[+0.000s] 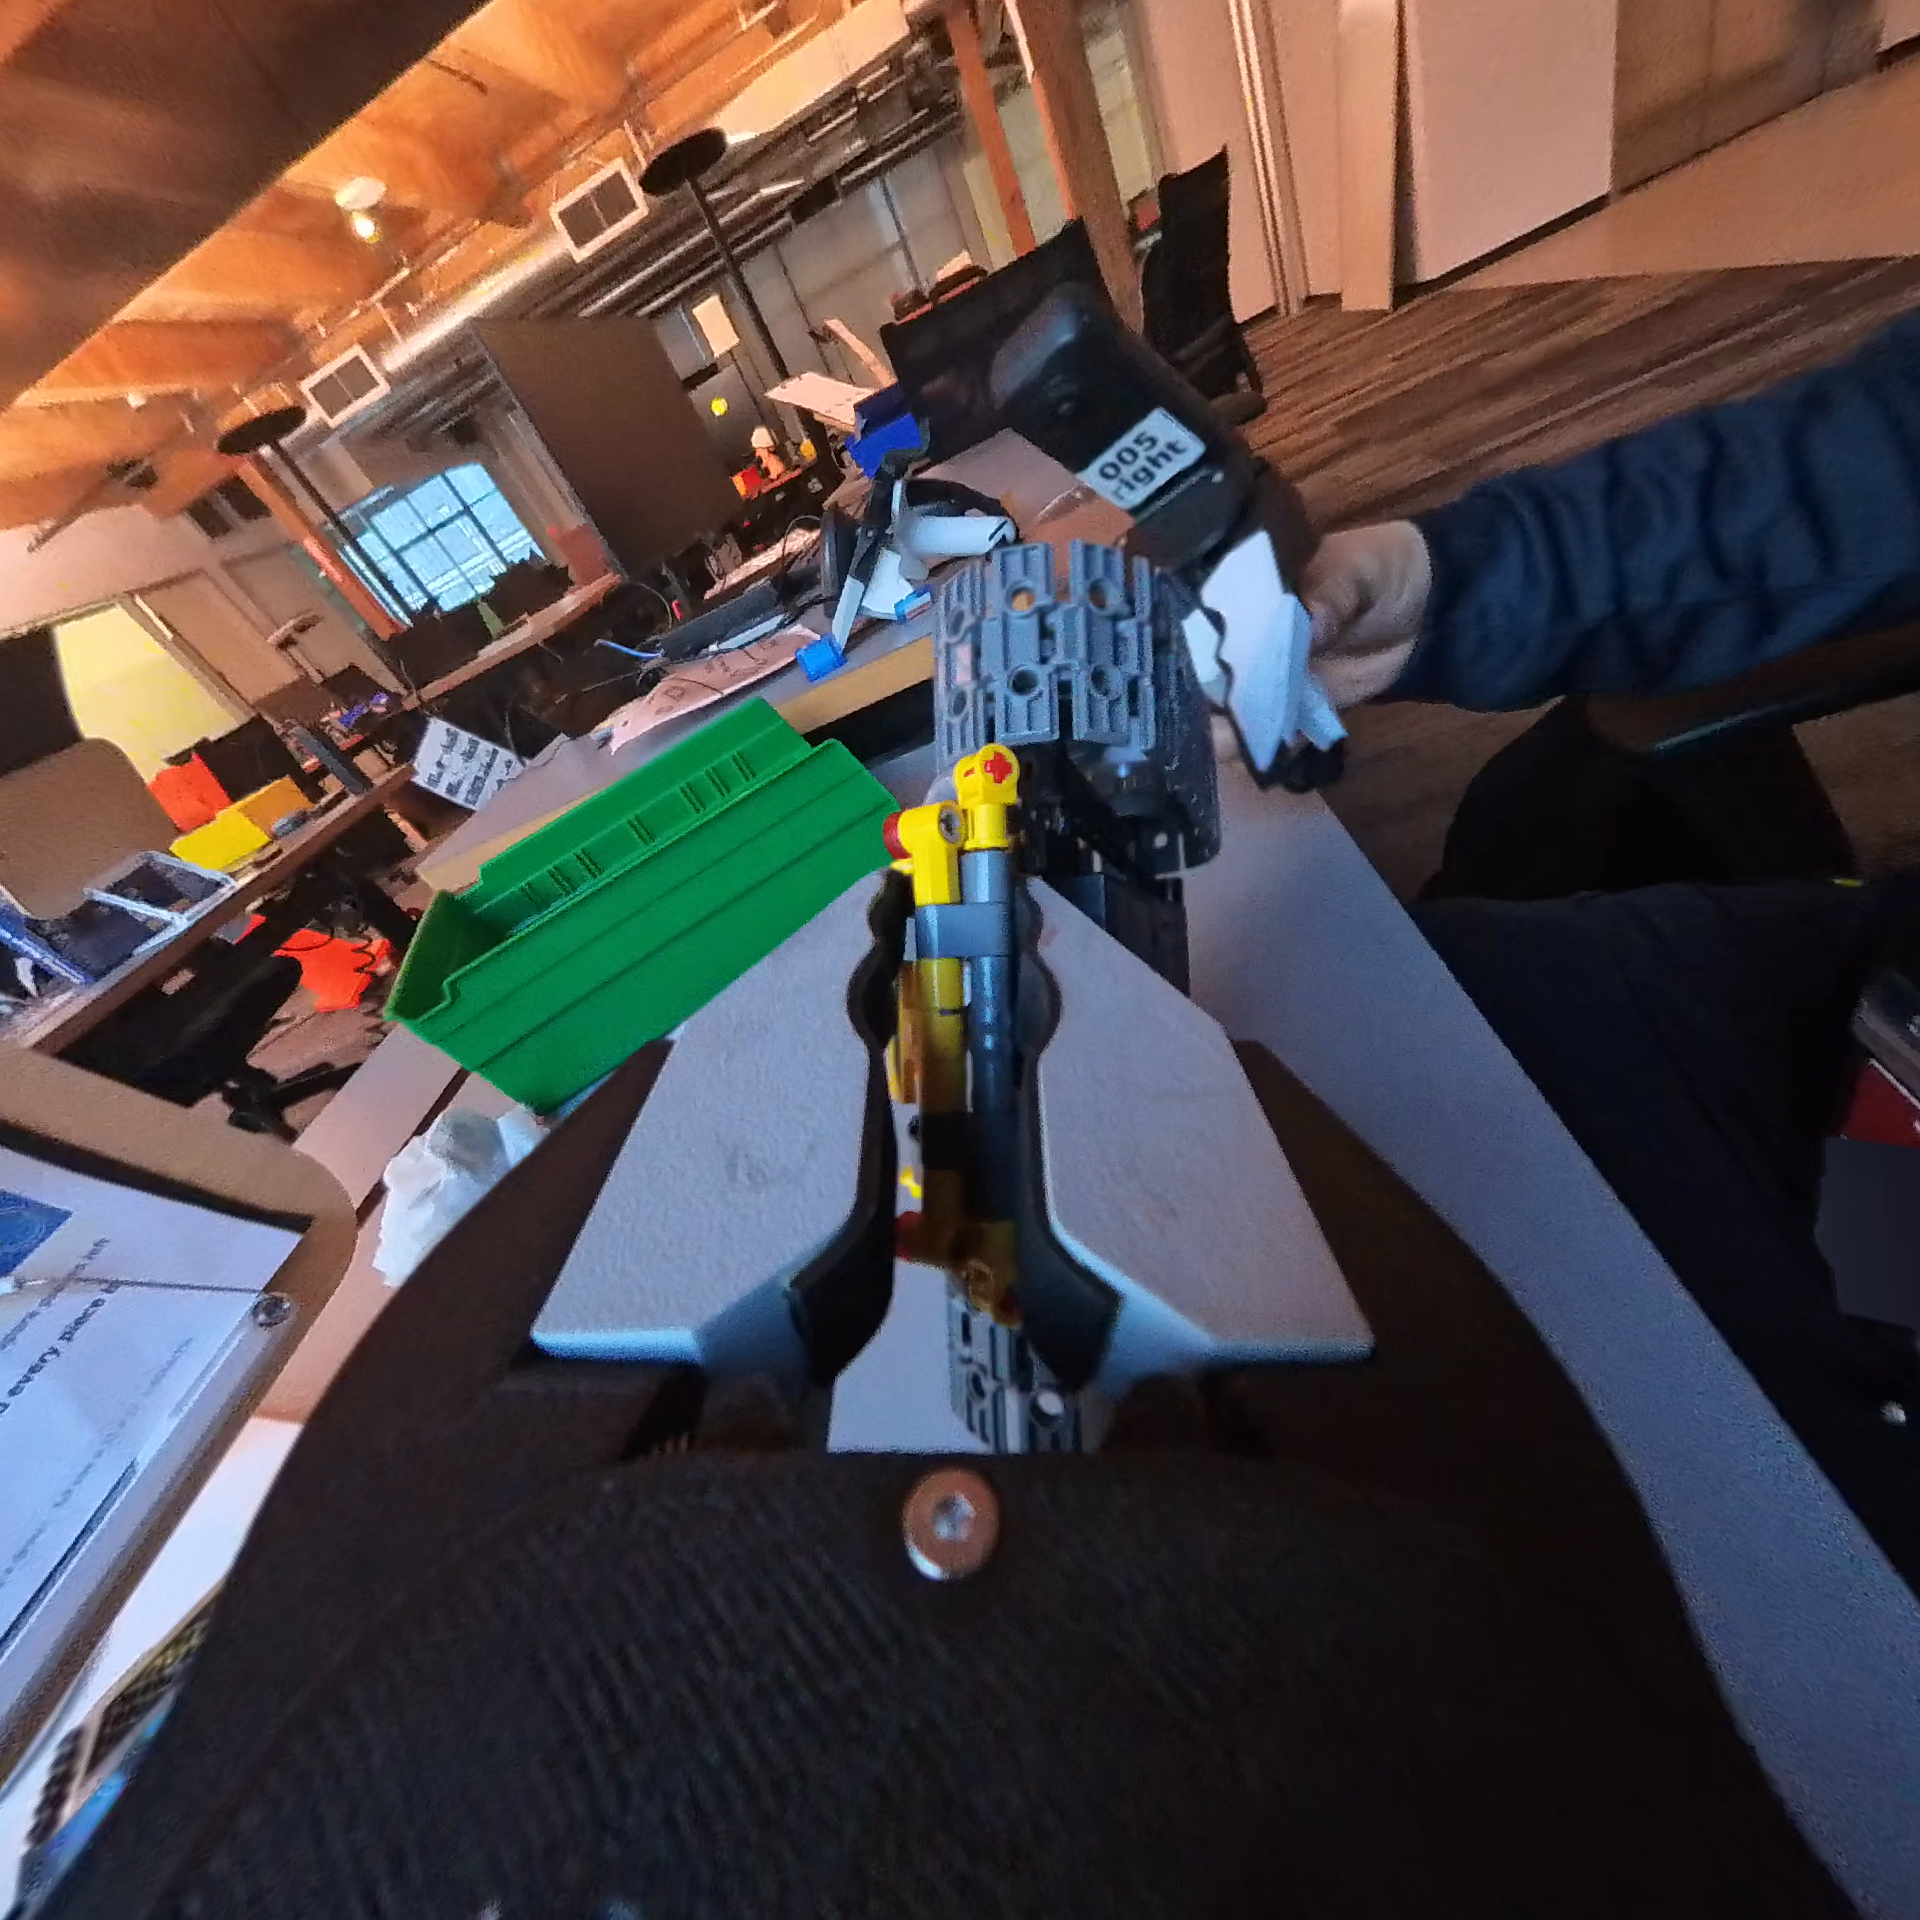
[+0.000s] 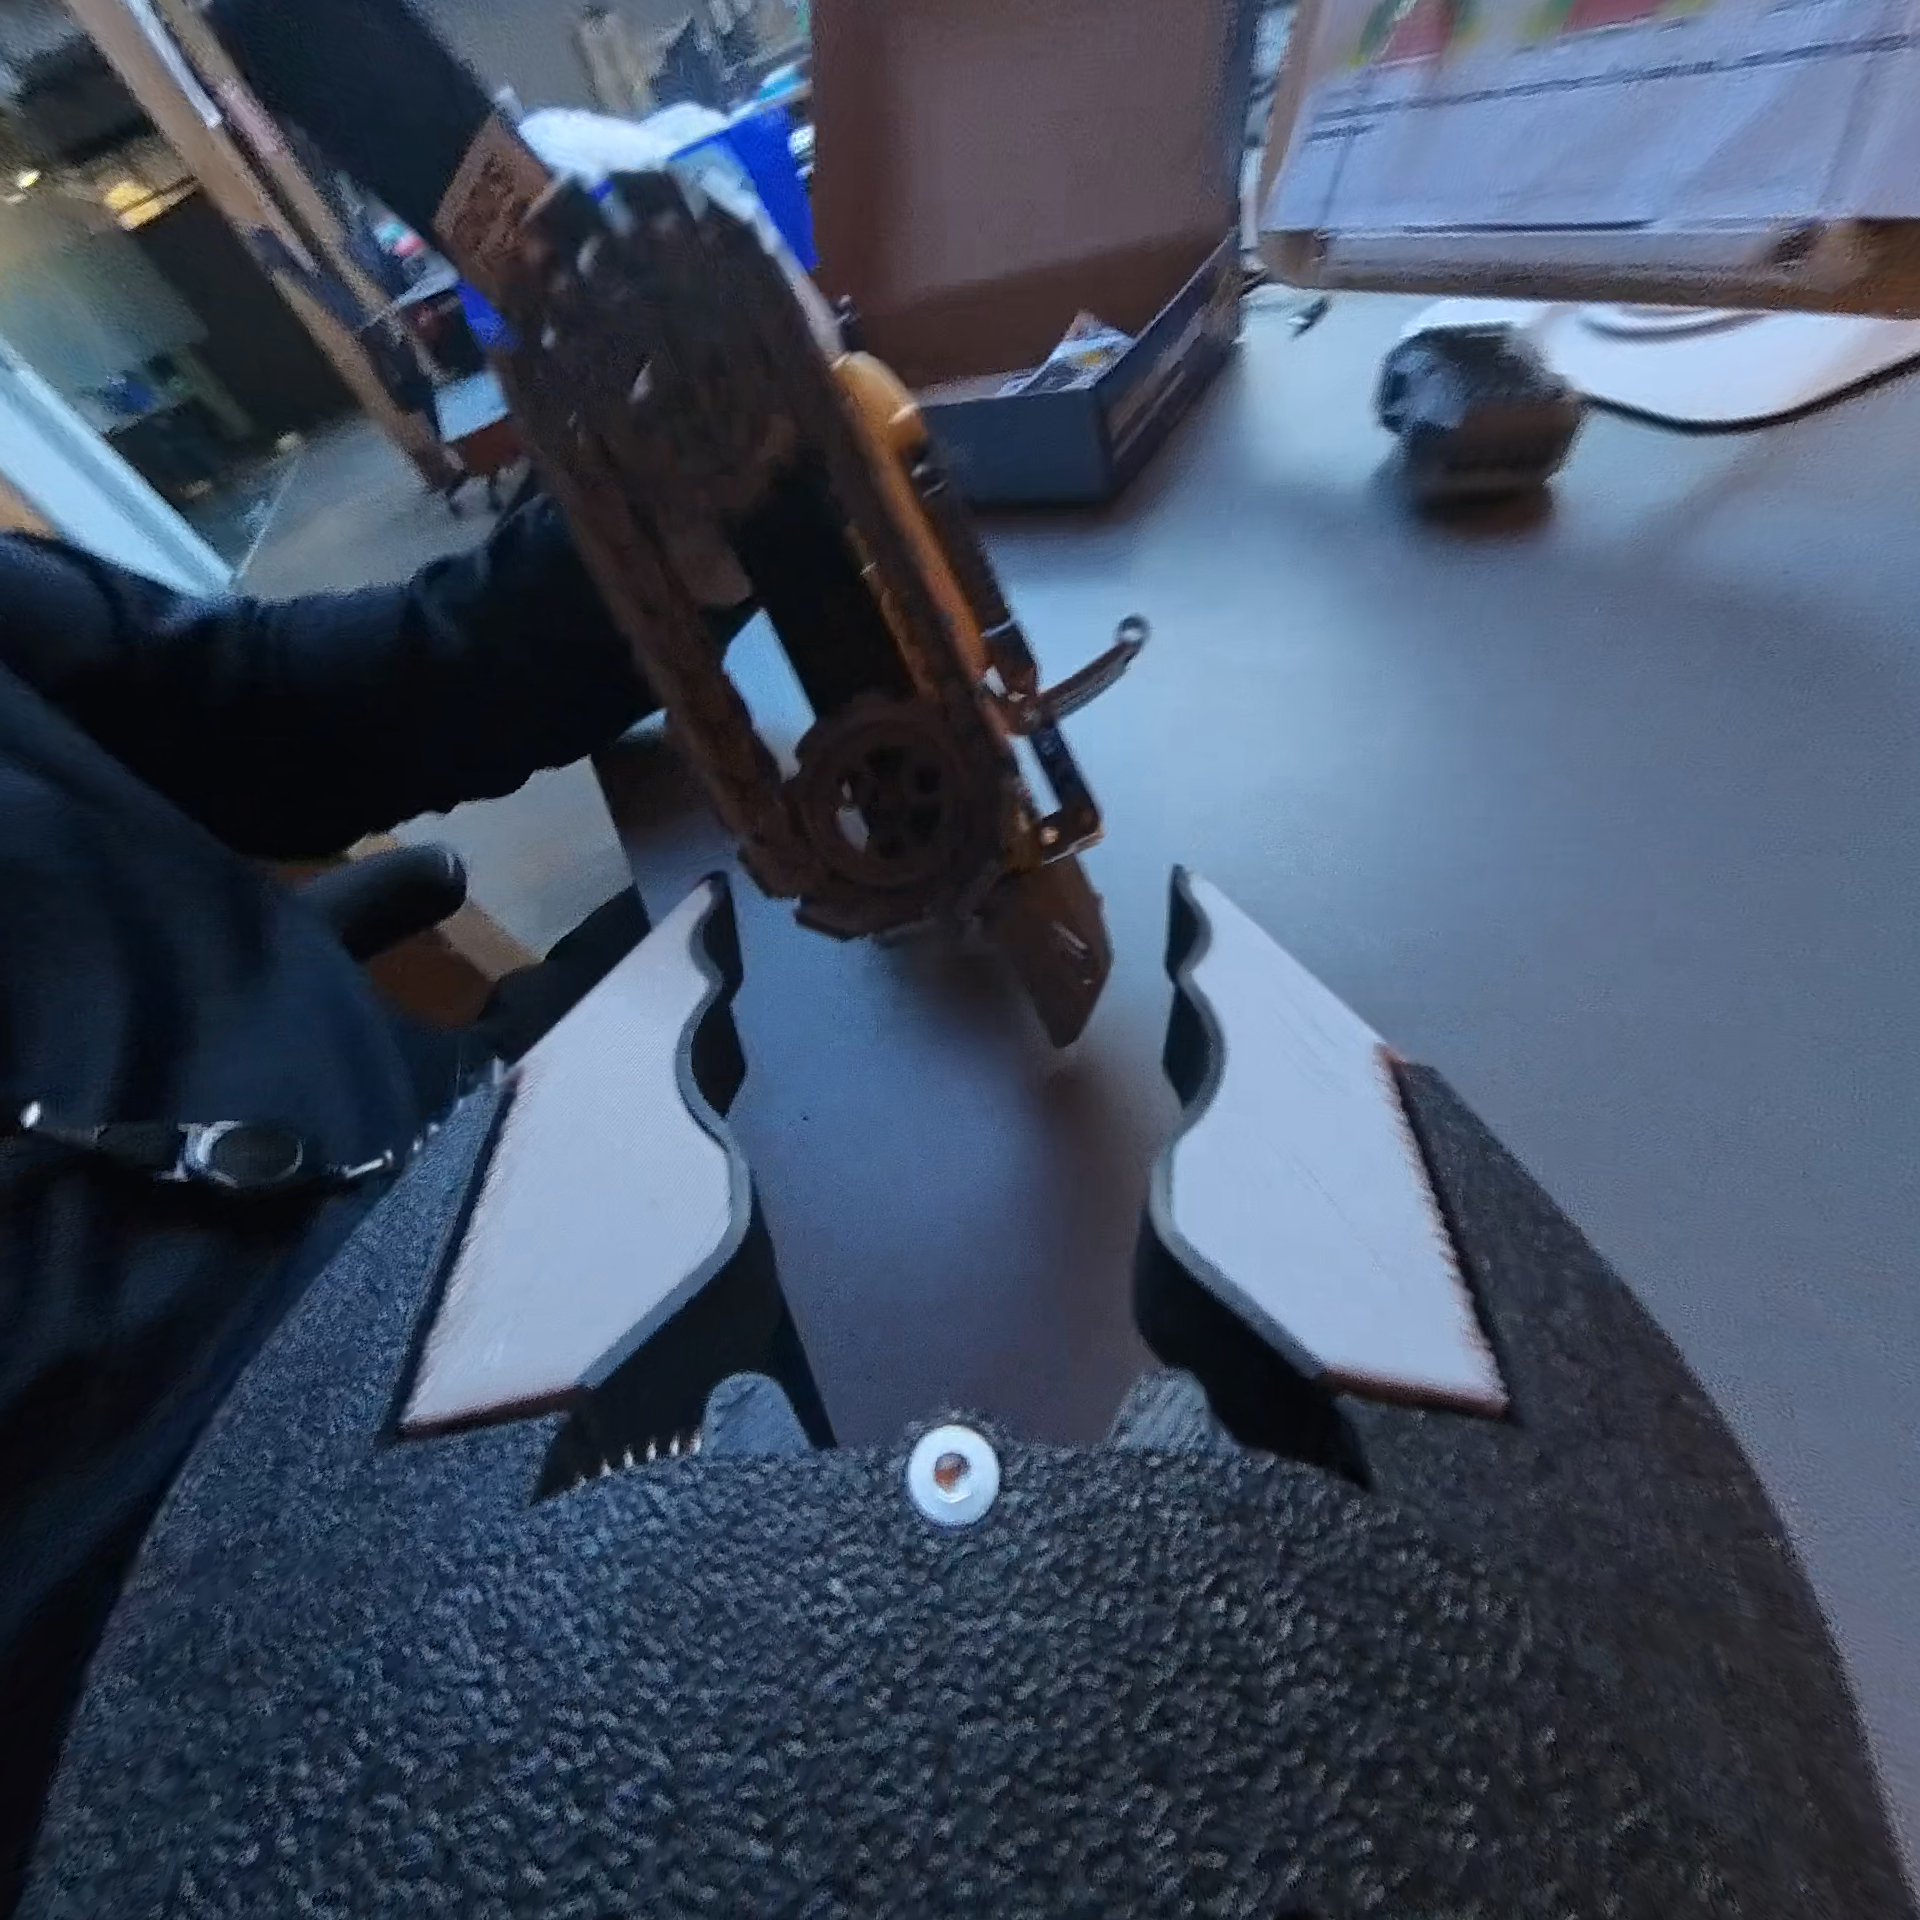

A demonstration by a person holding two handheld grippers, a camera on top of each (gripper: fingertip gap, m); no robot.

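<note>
Brick-built tracked model (image 1: 971, 1039) sits clamped in the left gripper (image 1: 961, 935) above the grey table (image 1: 1351, 1039) near its green bin (image 1: 623, 935); right gripper (image 2: 945, 935), fingers apart, holds nothing, cluttered workshop behind.

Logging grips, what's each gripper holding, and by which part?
Left gripper clamps the brick-built model along its yellow-and-grey bars; right gripper holds nothing, jaws apart.

I'm looking into an open-plan office or lab workspace with a wooden ceiling (image 1: 312, 239), exposed ducts and vents. Long desks (image 1: 582, 623) run toward a big gridded window (image 1: 442, 540), loaded with cables, coloured storage bins (image 1: 223, 831) and office chairs (image 1: 1200, 281). A green plastic bin (image 1: 644, 914) sits on my grey table (image 2: 1455, 779).
</note>
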